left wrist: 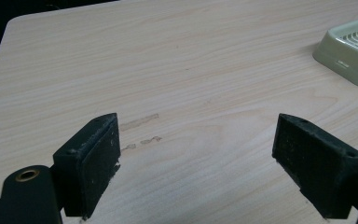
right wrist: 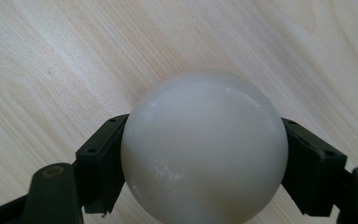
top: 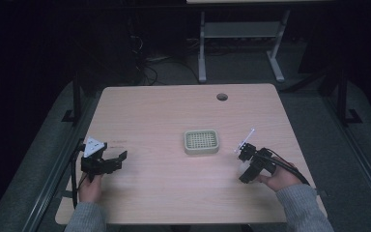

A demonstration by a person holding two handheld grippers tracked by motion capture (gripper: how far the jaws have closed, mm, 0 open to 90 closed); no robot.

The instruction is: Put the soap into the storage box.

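Progress of a pick-and-place at the stage of transport. The right gripper (right wrist: 204, 172) has its two black jaws pressed against opposite sides of a white ball (right wrist: 204, 149), which it holds just above the wooden table (top: 164, 116); in the high view this gripper (top: 249, 166) sits to the right of the pale green slatted tray (top: 201, 141), near it but apart from it. The tray, which stands at the middle of the table, holds nothing that can be made out. The left gripper (left wrist: 196, 158) has its jaws spread wide with bare tabletop between them; in the high view it (top: 107, 164) lies well to the left of the tray. Judged from this layout, the grasp is done, while carrying the ball over the tray and releasing it there remain. Whether the ball touches the table cannot be told.
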